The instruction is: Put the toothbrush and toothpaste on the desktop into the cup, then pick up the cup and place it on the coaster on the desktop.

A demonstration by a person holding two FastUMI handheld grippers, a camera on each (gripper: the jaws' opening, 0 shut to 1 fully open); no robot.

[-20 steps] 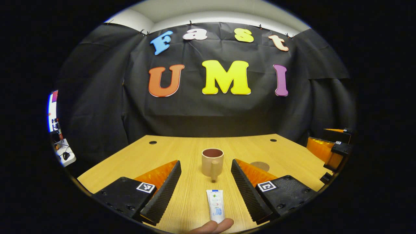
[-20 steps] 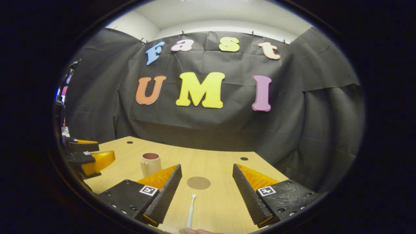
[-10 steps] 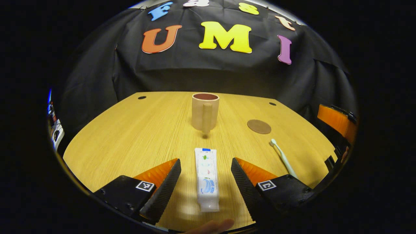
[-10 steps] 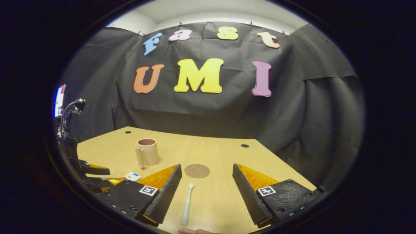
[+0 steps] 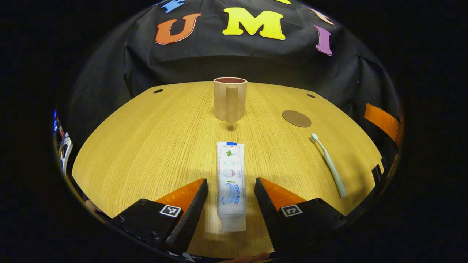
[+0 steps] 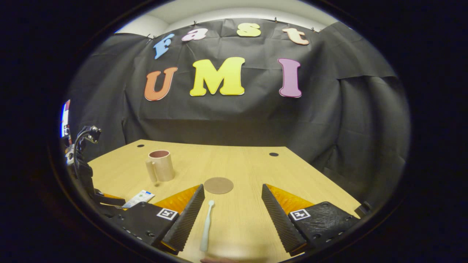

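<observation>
A white toothpaste tube (image 5: 230,182) lies flat on the wooden desktop (image 5: 146,146), lengthwise between the fingers of my open left gripper (image 5: 231,204), which straddles its lower half without touching it. Beyond it stands a beige cup (image 5: 230,98), handle toward me. A round brown coaster (image 5: 296,118) and a pale toothbrush (image 5: 329,166) lie to the right. In the right gripper view, the toothbrush (image 6: 206,225) lies between the fingers of my open right gripper (image 6: 231,223), nearer the left finger, with the coaster (image 6: 218,185) just past it, the cup (image 6: 159,166) at left and the toothpaste tube (image 6: 138,198) at far left.
The desktop has small round cable holes near its far edge (image 5: 158,91) (image 6: 273,154). Black cloth walls close off the back and sides. A person's fingertip (image 6: 219,260) shows at the bottom edge of the right gripper view. The other gripper (image 6: 106,199) sits low at left there.
My left gripper has tilted down and moved forward over the toothpaste, with its fingers a little closer together. The right gripper has edged forward along the toothbrush.
</observation>
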